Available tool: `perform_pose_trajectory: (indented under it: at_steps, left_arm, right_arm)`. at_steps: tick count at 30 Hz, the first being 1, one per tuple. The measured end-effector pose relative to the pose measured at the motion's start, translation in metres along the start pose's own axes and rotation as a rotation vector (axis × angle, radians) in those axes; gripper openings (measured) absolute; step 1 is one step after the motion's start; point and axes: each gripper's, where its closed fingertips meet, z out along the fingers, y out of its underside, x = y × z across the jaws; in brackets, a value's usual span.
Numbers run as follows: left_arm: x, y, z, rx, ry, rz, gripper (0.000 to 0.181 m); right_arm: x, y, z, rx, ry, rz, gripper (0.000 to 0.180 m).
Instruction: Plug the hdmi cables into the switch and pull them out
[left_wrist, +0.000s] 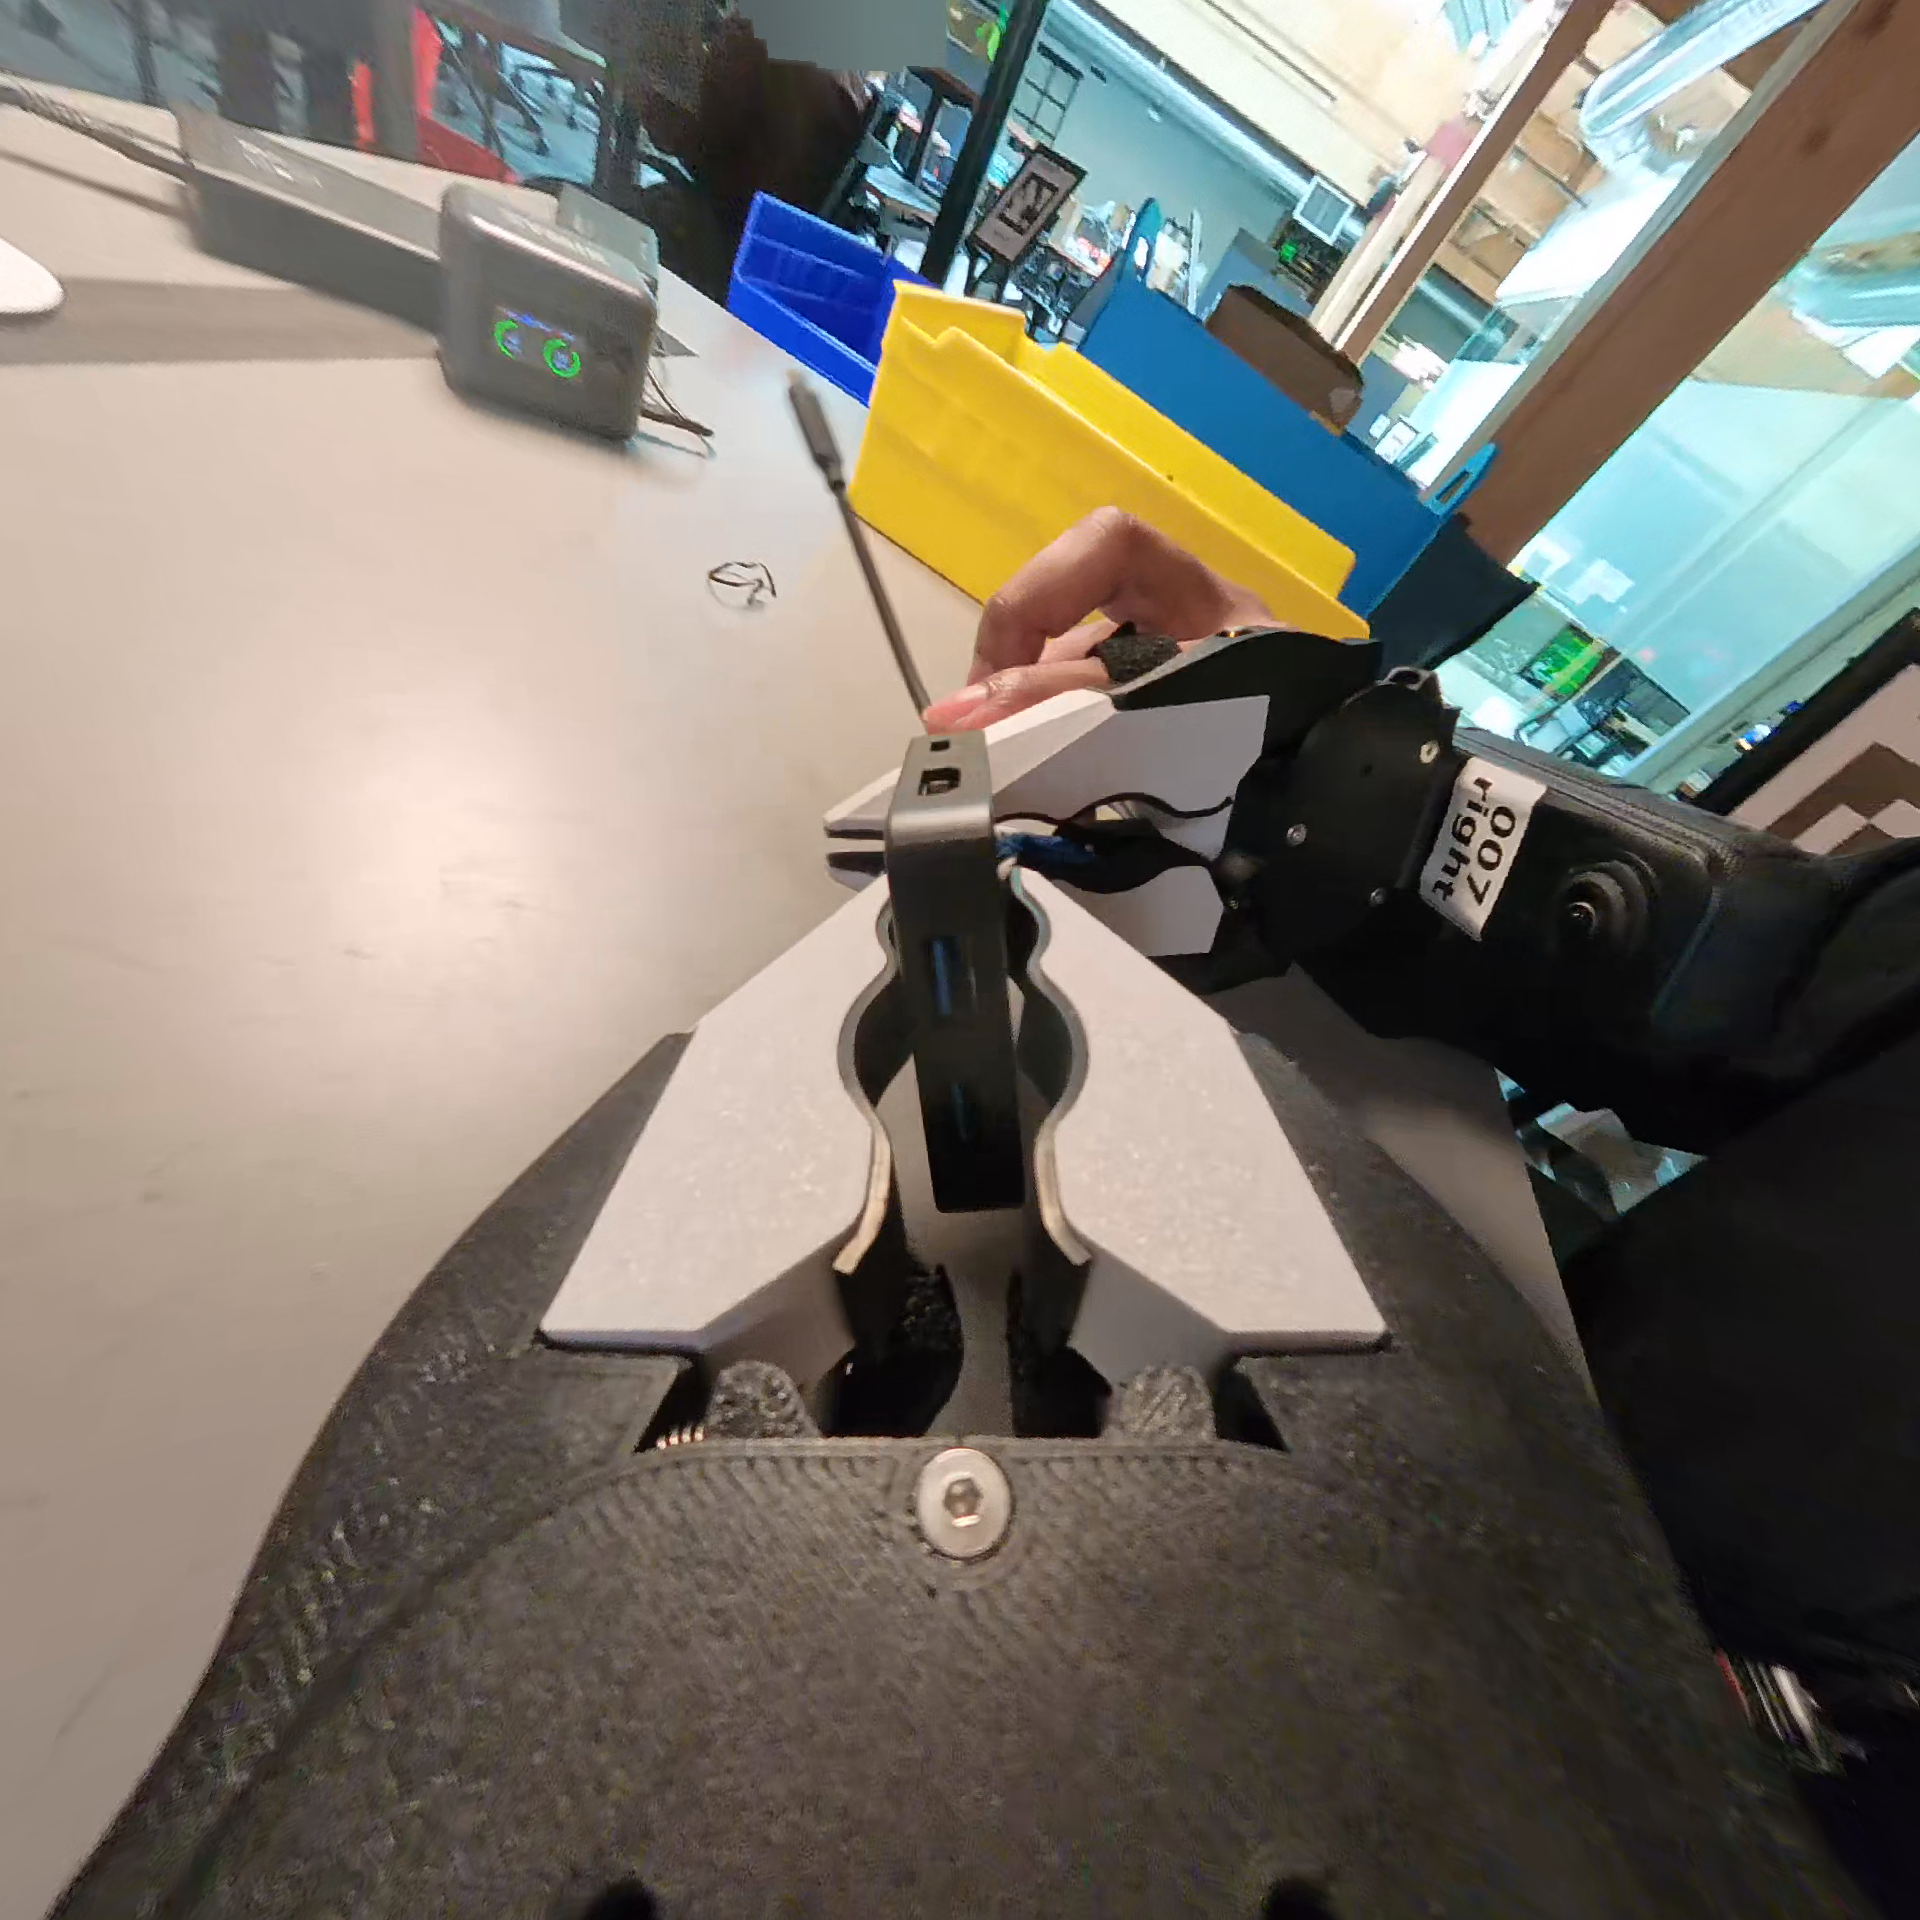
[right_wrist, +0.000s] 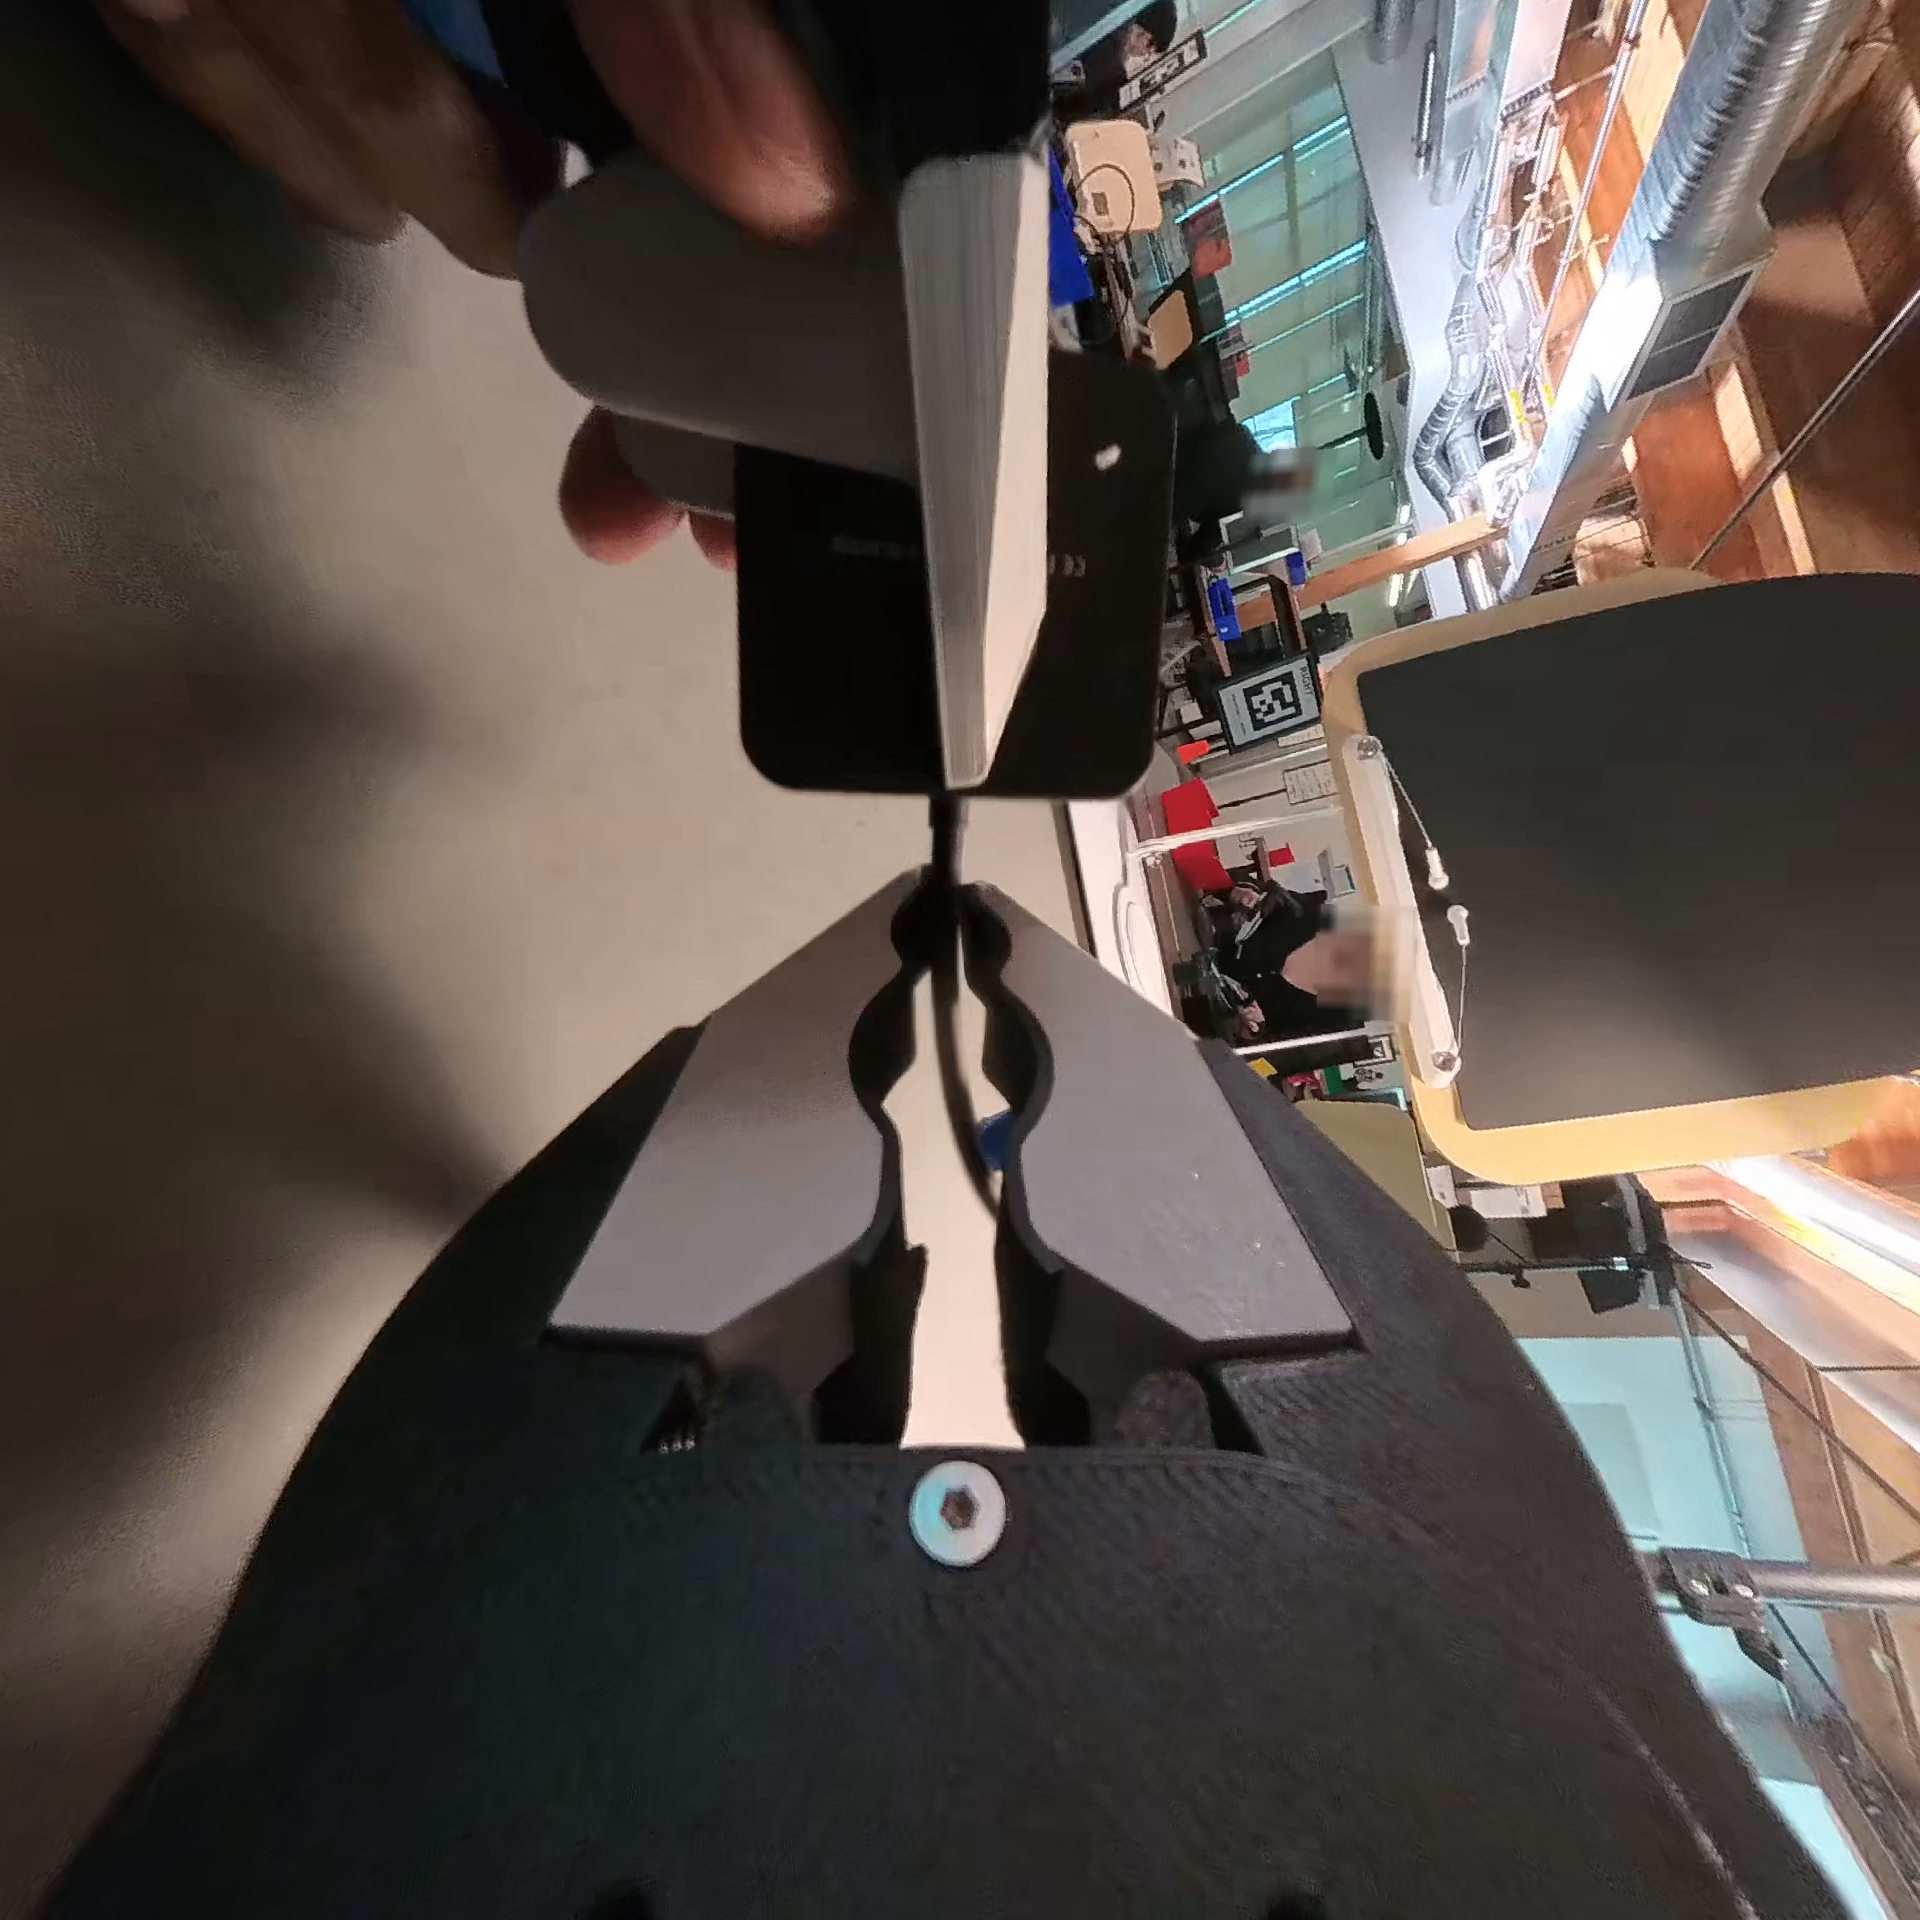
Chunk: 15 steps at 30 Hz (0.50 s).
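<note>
My left gripper (left_wrist: 951, 909) is shut on a thin black switch (left_wrist: 951, 997) and holds it edge-on above the table. My right gripper (left_wrist: 847, 842) comes in from the right, with a person's hand (left_wrist: 1081, 613) on it. It is shut on a thin black cable (right_wrist: 940, 831) right at the switch's edge. In the right wrist view my right gripper (right_wrist: 940, 899) pinches that cable just below the switch (right_wrist: 821, 644). The left gripper's grey fingers (right_wrist: 987, 468) clamp the switch. A blue tie (right_wrist: 995, 1135) sits on the cable between my fingers. Another black cable (left_wrist: 873, 561) lies on the table.
A yellow bin (left_wrist: 1039, 457) and a blue bin (left_wrist: 800, 270) stand at the table's far edge. A black box with green lights (left_wrist: 540, 312) and a flat black box (left_wrist: 301, 197) sit at the back left. A small wire loop (left_wrist: 743, 582) lies on the grey table (left_wrist: 312, 727).
</note>
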Motion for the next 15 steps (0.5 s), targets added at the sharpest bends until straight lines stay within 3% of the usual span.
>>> perform_pose_trajectory:
  at_steps: [15]
  left_arm:
    - [-0.0003, -0.0022, -0.0024, 0.009, 0.003, 0.022, 0.014]
  right_arm:
    - [0.0007, -0.0017, -0.005, 0.042, -0.051, 0.019, 0.003]
